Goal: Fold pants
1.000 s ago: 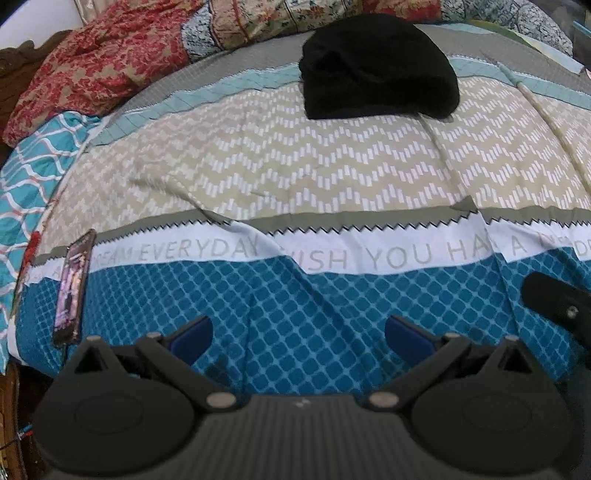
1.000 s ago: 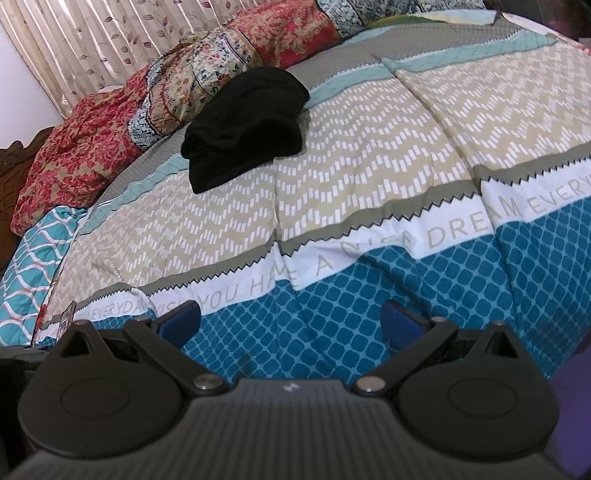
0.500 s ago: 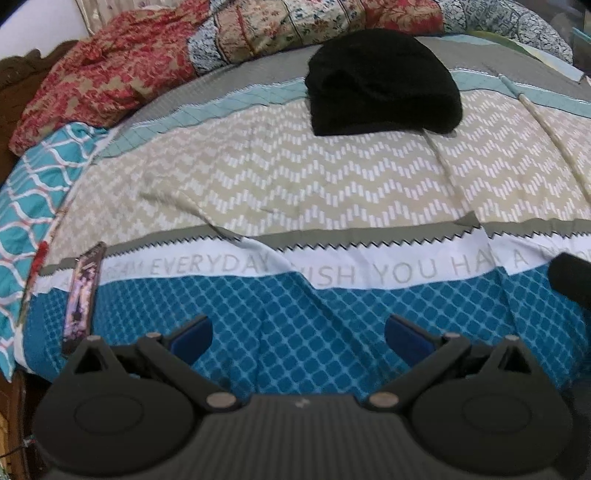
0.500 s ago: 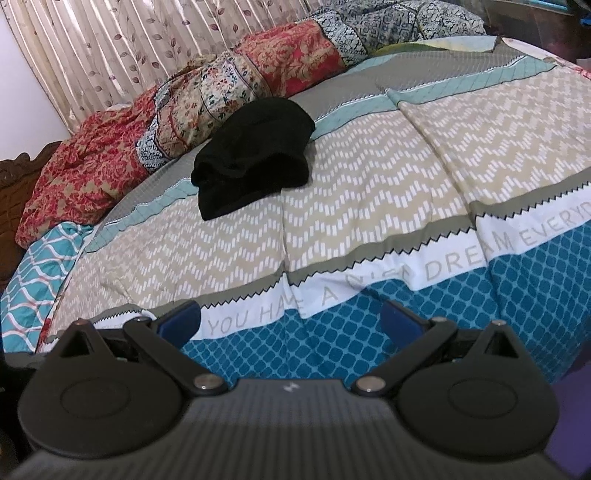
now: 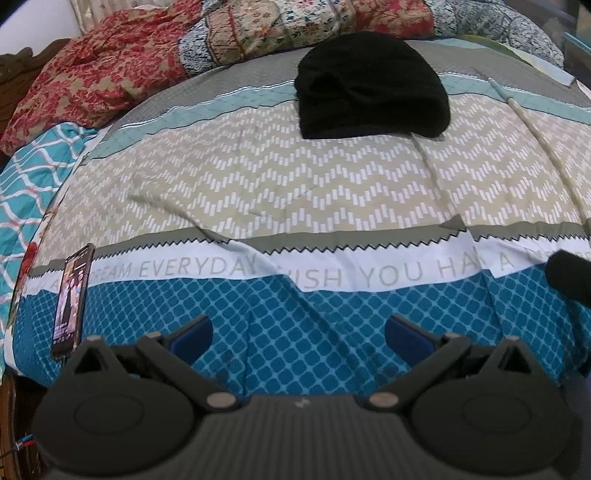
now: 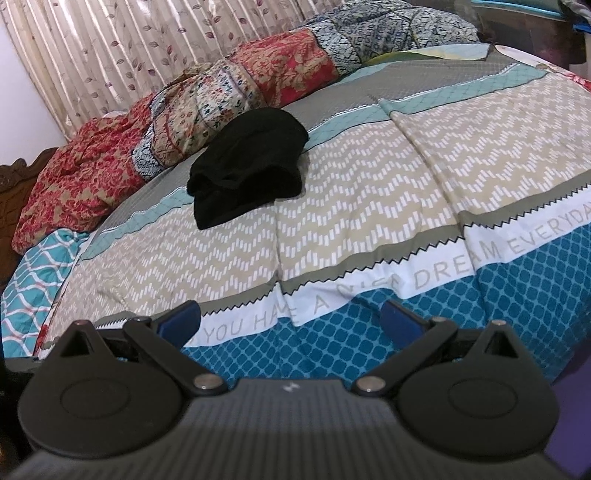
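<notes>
Pants (image 5: 371,86) (image 6: 249,168): black, bunched into a compact mound, resting on the far half of the bedspread (image 5: 295,192) (image 6: 388,206), on its grey and pale-teal bands and overlapping the beige chevron band. Individual legs cannot be distinguished; the fabric appears doubled over itself.

Left gripper (image 5: 298,334): positioned over the near blue lattice band of the bedspread, well apart from the pants. Its blue-padded fingers (image 5: 192,334) stand wide apart with nothing between them.

Right gripper (image 6: 291,321): positioned over the same near edge of the bedspread, at the white lettered band, also well apart from the pants. Fingers (image 6: 181,321) spread wide, holding nothing.

Phone (image 5: 72,301): lies on the bedspread at its near left edge, screen lit, well apart from the pants.

Floral quilts (image 5: 236,33) (image 6: 207,107): red and patterned, piled along the far edge of the bedspread, just behind the pants.

Curtain (image 6: 147,48): leaf-printed, hangs behind the quilts.

Dark object (image 5: 570,277): at the right border of the left wrist view, over the bedspread; possibly part of the other gripper, not identifiable.
</notes>
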The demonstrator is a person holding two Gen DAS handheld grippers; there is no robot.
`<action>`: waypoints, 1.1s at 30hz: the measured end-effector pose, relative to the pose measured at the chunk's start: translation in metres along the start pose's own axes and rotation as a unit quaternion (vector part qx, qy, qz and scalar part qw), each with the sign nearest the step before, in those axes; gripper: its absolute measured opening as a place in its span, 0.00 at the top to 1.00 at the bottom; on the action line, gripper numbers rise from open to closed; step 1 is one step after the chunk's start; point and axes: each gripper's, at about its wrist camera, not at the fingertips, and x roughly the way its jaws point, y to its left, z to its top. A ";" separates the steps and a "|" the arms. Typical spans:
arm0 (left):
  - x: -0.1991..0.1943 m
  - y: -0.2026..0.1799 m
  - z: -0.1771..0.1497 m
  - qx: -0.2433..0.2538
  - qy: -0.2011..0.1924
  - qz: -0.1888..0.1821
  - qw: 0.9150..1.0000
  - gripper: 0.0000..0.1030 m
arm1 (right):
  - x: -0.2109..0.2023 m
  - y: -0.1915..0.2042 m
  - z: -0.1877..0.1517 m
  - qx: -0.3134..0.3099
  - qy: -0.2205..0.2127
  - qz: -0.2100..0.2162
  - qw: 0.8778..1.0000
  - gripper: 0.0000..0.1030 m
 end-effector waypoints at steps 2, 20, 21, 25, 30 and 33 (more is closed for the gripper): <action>0.000 0.004 0.001 -0.006 0.000 0.003 1.000 0.00 | 0.000 0.004 -0.001 -0.007 0.000 0.003 1.000 0.00; 0.002 0.003 -0.001 -0.003 0.005 -0.005 1.000 0.00 | 0.002 0.006 -0.002 -0.006 0.000 -0.001 1.000 0.00; 0.002 0.003 -0.001 -0.003 0.005 -0.005 1.000 0.00 | 0.002 0.006 -0.002 -0.006 0.000 -0.001 1.000 0.00; 0.003 0.003 -0.001 -0.003 0.008 -0.007 1.000 0.00 | 0.002 0.004 -0.002 -0.002 0.000 -0.003 1.000 0.00; 0.006 0.005 -0.002 -0.006 0.016 -0.008 1.000 0.00 | 0.002 0.003 -0.002 -0.001 0.000 -0.004 1.000 0.00; 0.006 0.005 -0.003 -0.007 0.017 -0.007 1.000 0.00 | 0.004 0.003 -0.003 -0.002 0.004 -0.003 1.000 0.00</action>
